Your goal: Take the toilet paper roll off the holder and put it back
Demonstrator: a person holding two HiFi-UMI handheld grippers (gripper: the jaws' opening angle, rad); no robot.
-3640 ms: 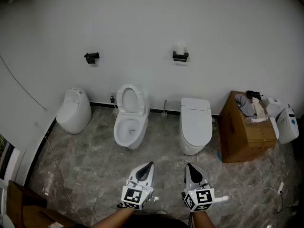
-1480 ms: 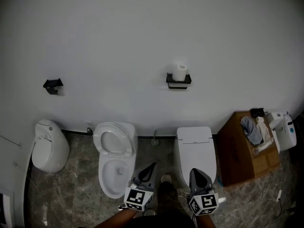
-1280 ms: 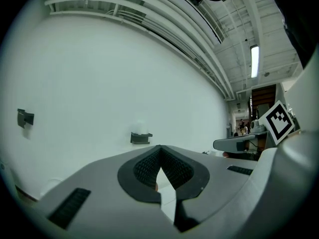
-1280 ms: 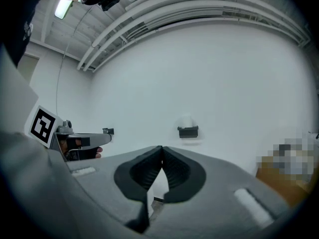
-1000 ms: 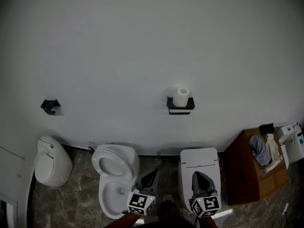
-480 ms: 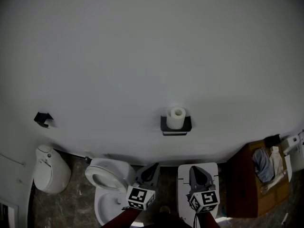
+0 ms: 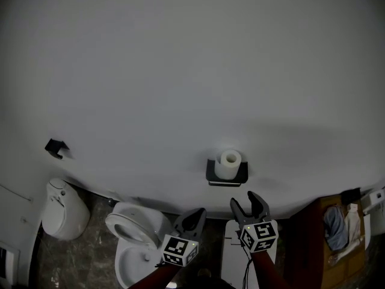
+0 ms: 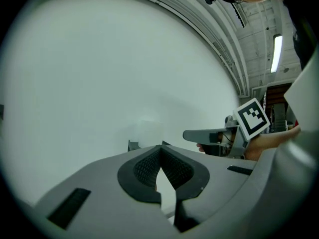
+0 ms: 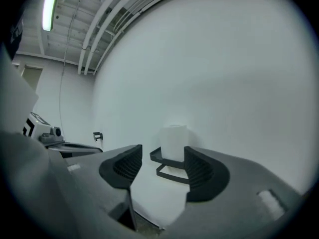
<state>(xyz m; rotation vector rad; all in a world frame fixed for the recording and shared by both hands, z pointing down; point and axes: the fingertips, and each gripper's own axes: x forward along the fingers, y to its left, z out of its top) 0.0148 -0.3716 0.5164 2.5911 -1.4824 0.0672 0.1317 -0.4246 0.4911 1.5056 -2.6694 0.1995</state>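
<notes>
White toilet paper roll (image 7: pixel 228 163) stands upright on the black holder (image 7: pixel 227 179) fixed to the pale wall, just right of centre in the lower half of the head view. The right claw (image 7: pixel 242 200) is just below it, jaws parted and opening, touching neither. In the right gripper view the roll (image 9: pixel 173 141) and the holder's bars (image 9: pixel 169 171) show through the gap between the claw's (image 9: pixel 163 151) pads, farther off, with nothing gripped.

The left claw (image 7: pixel 198 212) sits lower left of the holder, jaws pressed together on nothing. Its own view shows the closed tips (image 8: pixel 160 151) against bare wall; the roll there is only a faint pale smudge above the tips.

Along the bottom edge of the head view, an open toilet (image 7: pixel 135 239) is partly covered by the left claw, and a closed one (image 7: pixel 231 264) is mostly hidden behind the right arm. A brown box (image 7: pixel 319 239) is cut off at lower right.
</notes>
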